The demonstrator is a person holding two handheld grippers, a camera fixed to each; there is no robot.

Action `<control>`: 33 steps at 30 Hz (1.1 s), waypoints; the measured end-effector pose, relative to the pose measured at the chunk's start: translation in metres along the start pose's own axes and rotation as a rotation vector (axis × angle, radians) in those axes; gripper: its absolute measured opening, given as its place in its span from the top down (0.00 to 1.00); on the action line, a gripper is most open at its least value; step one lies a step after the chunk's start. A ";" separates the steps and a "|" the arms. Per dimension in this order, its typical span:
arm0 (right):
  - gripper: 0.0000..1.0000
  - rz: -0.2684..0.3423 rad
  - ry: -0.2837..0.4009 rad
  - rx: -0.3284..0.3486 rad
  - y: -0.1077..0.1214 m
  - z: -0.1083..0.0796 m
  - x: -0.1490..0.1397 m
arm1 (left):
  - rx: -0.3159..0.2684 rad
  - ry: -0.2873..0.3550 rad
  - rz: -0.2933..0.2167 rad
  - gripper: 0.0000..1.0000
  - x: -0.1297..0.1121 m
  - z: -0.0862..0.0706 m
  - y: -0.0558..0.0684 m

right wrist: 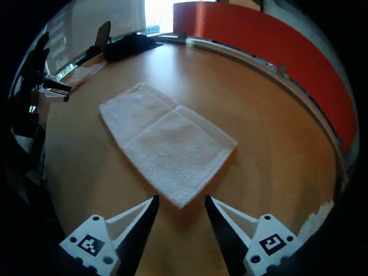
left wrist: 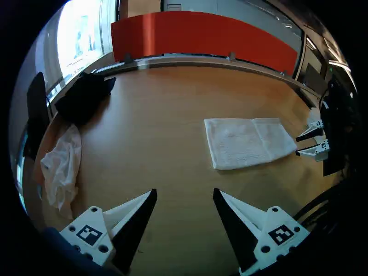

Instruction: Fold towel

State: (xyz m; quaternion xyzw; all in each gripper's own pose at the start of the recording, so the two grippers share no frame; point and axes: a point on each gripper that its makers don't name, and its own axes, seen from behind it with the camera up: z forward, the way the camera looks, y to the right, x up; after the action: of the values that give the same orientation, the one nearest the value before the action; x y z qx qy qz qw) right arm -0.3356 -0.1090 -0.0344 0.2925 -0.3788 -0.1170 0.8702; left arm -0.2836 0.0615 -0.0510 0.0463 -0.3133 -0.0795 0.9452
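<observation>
White towel (right wrist: 165, 142) is laid flat, folded, on the wooden desk (left wrist: 152, 129). Right gripper (right wrist: 181, 197) is held open and empty, with the towel's near corner just ahead between its fingers. Left gripper (left wrist: 184, 190) is held open and empty, well apart from the towel.

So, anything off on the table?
Mostly fine. The towel lies flat on the table, partly folded. One oddity: a crumpled white cloth at the table's edge, beside a dark bundle.
</observation>
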 end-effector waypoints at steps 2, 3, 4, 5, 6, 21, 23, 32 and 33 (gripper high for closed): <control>0.33 0.000 -0.010 0.008 0.000 0.001 -0.004 | 0.003 -0.001 -0.003 0.09 -0.002 -0.002 -0.001; 0.37 0.000 -0.016 0.011 0.000 0.002 -0.005 | 0.004 -0.002 -0.004 0.10 -0.004 -0.003 -0.001; 0.42 0.000 -0.022 0.014 0.000 0.002 -0.007 | 0.005 -0.002 -0.005 0.10 -0.005 -0.005 -0.001; 0.48 -0.001 -0.029 0.017 0.000 0.003 -0.009 | 0.006 -0.003 -0.006 0.10 -0.006 -0.006 -0.002; 0.52 0.000 -0.032 0.019 0.000 0.003 -0.010 | 0.007 -0.003 -0.006 0.10 -0.007 -0.007 -0.002; 0.94 0.008 -0.017 0.029 -0.003 0.002 -0.006 | 0.025 0.000 -0.022 0.10 -0.019 -0.023 -0.006; 0.95 0.010 -0.010 0.028 -0.003 0.000 -0.004 | 0.024 0.004 -0.025 0.10 -0.019 -0.024 -0.006; 0.95 0.021 0.012 0.009 -0.002 -0.008 0.002 | 0.025 0.014 -0.027 0.10 -0.014 -0.026 -0.006; 0.95 0.022 0.015 0.007 -0.001 -0.009 0.002 | 0.025 0.015 -0.026 0.10 -0.014 -0.026 -0.006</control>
State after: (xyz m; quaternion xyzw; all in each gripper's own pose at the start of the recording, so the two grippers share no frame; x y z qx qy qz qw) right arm -0.3272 -0.1073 -0.0387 0.2922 -0.3760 -0.1038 0.8732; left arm -0.2794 0.0591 -0.0810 0.0628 -0.3065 -0.0876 0.9457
